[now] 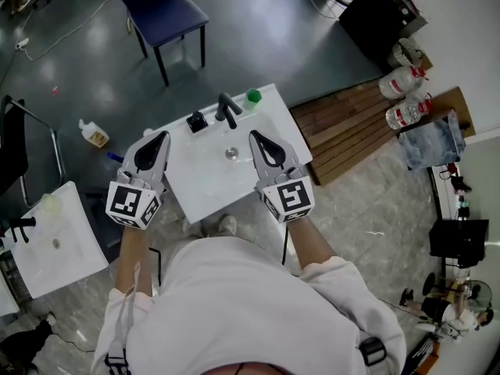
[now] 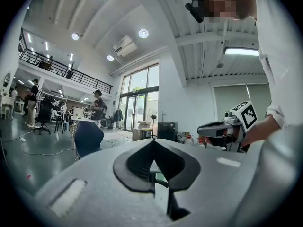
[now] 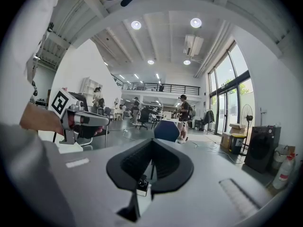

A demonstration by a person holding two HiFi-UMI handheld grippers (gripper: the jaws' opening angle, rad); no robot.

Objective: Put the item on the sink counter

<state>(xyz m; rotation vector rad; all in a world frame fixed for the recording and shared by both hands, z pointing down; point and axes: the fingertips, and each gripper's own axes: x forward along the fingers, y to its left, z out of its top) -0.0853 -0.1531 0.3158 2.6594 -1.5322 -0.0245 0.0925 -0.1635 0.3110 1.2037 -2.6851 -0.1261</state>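
Observation:
A white sink counter [image 1: 205, 187] stands in front of me with a black faucet [image 1: 227, 110] at its back edge. A small black item [image 1: 197, 122] sits left of the faucet and a small green item [image 1: 253, 96] on the back right corner. My left gripper [image 1: 162, 137] hovers over the counter's left edge, shut and empty. My right gripper [image 1: 255, 136] hangs over the right half, shut, nothing in it. In the left gripper view the left gripper [image 2: 154, 143] has its jaws closed, and the right gripper [image 2: 214, 128] shows beside it. The right gripper view likewise shows the right gripper [image 3: 152, 143] closed.
A blue chair [image 1: 164, 10] stands behind the counter. A spray bottle [image 1: 94, 133] lies on the floor at the left. A second white sink [image 1: 55, 241] is at my left. A wooden pallet [image 1: 351, 123] and water bottles [image 1: 402, 80] are to the right.

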